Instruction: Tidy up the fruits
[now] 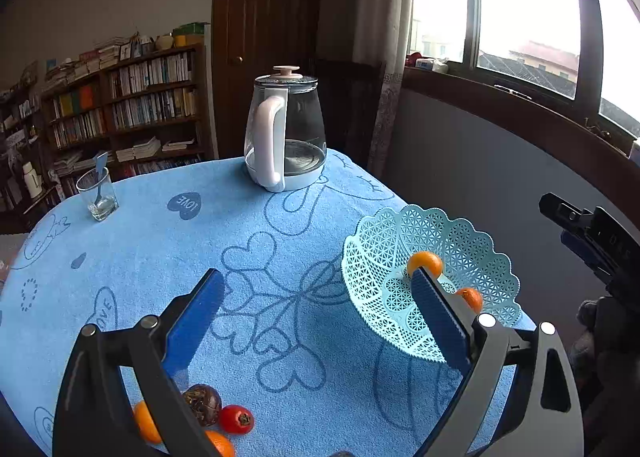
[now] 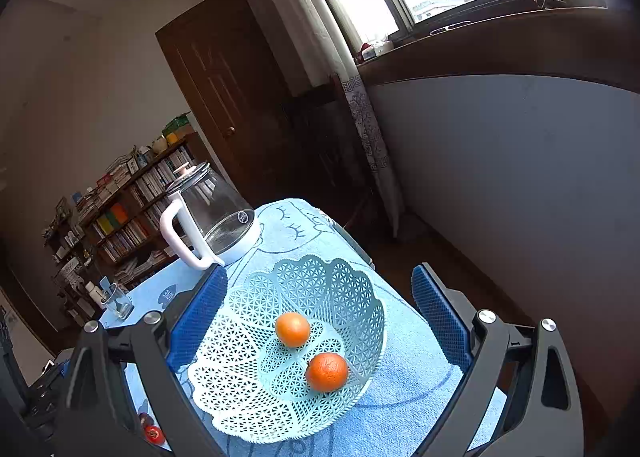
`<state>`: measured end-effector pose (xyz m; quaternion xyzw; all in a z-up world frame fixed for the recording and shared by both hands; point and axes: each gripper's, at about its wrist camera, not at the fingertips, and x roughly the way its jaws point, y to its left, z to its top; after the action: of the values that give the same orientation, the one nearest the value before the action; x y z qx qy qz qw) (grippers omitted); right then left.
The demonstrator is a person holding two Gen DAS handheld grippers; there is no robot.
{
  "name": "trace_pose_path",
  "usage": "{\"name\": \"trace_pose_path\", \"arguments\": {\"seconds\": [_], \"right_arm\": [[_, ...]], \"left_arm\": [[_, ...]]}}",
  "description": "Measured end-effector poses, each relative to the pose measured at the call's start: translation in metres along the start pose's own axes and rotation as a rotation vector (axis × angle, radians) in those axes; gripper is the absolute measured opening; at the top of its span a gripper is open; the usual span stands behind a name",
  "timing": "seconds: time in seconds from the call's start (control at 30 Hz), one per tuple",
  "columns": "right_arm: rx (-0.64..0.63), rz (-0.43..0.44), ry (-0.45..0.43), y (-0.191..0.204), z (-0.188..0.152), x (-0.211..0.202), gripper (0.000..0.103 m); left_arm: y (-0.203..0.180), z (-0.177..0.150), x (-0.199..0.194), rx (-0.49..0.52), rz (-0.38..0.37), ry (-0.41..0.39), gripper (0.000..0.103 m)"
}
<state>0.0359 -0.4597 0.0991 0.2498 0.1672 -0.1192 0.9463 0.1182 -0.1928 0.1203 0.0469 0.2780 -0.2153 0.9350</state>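
A pale teal lattice basket [image 1: 480, 241] sits at the right edge of the blue-clothed table and holds two oranges [image 1: 426, 261] [image 1: 472, 297]. My left gripper [image 1: 316, 277] is open and empty above the cloth, its right finger in front of the basket. Near the bottom left lie a dark passion fruit [image 1: 204, 403], a red fruit [image 1: 237, 419] and two oranges [image 1: 144, 421] [image 1: 220, 443], partly hidden by the left finger. My right gripper [image 2: 320, 277] is open and empty, straddling the basket [image 2: 240, 397] above both oranges [image 2: 293, 329] [image 2: 327, 371].
A glass kettle with a white handle [image 1: 286, 133] stands at the table's far edge. A drinking glass with a spoon [image 1: 98, 193] is at the far left. The table drops off just right of the basket, by the wall under the window. Bookshelves [image 1: 132, 105] fill the back.
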Motion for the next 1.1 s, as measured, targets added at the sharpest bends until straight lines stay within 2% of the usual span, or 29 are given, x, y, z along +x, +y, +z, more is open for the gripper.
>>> {"name": "trace_pose_path", "arguments": {"seconds": [0.33, 0.73, 1.1], "right_arm": [[-0.054, 0.081, -0.013, 0.028, -0.001, -0.015, 0.096], [-0.148, 0.182, 0.015, 0.064, -0.011, -0.029, 0.096], [-0.173, 0.220, 0.058, 0.078, -0.021, -0.026, 0.096]], "left_arm": [[0.051, -0.003, -0.036, -0.049, 0.105, -0.018, 0.097], [0.086, -0.025, -0.065, -0.076, 0.165, 0.006, 0.097], [0.126, -0.064, -0.061, -0.157, 0.225, 0.098, 0.097]]}}
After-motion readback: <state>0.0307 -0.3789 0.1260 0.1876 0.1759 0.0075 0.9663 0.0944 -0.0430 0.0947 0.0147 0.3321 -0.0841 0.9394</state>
